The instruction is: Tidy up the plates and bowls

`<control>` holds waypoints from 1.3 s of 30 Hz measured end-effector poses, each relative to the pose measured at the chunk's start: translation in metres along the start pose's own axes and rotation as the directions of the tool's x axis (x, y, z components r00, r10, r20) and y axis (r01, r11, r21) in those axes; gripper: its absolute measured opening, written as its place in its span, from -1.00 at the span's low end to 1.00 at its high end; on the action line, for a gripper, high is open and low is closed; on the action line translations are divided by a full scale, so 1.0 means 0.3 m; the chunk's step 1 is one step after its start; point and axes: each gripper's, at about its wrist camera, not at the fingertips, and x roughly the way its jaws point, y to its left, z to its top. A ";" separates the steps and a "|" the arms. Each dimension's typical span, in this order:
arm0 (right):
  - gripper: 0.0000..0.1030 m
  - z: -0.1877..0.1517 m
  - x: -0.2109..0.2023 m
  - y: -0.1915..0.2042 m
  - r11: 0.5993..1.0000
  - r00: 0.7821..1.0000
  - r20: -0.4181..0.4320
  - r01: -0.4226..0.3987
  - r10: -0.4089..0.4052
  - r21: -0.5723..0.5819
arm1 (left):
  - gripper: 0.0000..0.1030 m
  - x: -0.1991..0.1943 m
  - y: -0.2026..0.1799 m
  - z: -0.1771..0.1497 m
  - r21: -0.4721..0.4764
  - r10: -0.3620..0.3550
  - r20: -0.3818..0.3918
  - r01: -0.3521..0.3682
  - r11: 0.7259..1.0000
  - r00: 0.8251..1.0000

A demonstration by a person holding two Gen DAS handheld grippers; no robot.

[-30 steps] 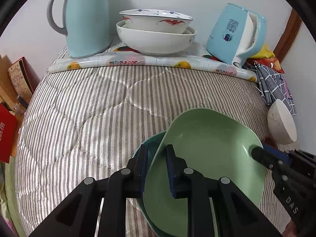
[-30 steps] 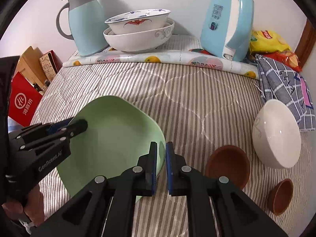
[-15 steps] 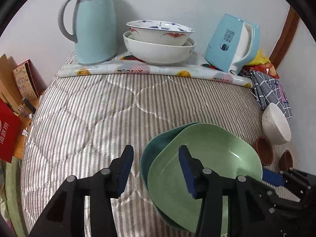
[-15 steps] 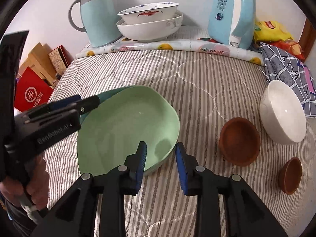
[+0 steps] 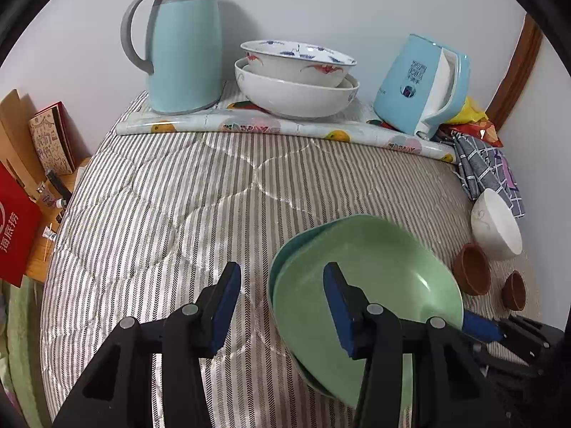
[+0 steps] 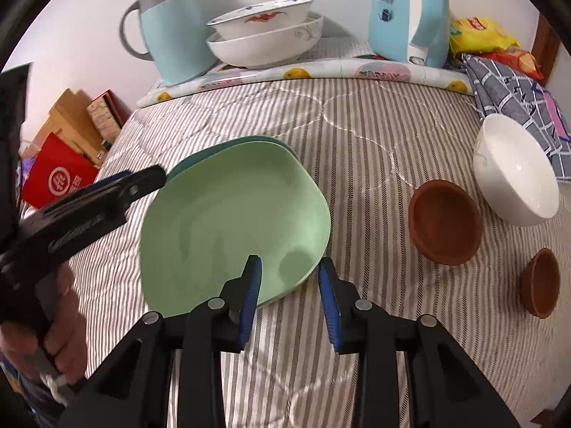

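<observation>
The light green plate (image 6: 232, 214) lies nested on the teal plate (image 5: 276, 267) on the striped quilt (image 6: 357, 135); the left gripper (image 5: 282, 303) and the right gripper (image 6: 289, 285) both gape wide, holding nothing, each straddling a plate rim.

One plate (image 6: 232, 214) lies stacked on another plate (image 5: 276, 267) on the quilt (image 6: 357, 149). To their right sit two cups (image 6: 444, 221), a bowl (image 6: 514, 171) behind them. Stacked bowls (image 5: 296, 82) stand at the back between jug (image 5: 182, 42) and kettle (image 5: 421, 85).
</observation>
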 end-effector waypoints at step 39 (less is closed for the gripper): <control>0.14 -0.170 -0.386 -0.764 0.970 0.941 0.241 0.216 -0.237 0.111 | -0.10 -0.085 -0.603 -0.053 0.057 0.076 0.049 -0.079 0.995 0.996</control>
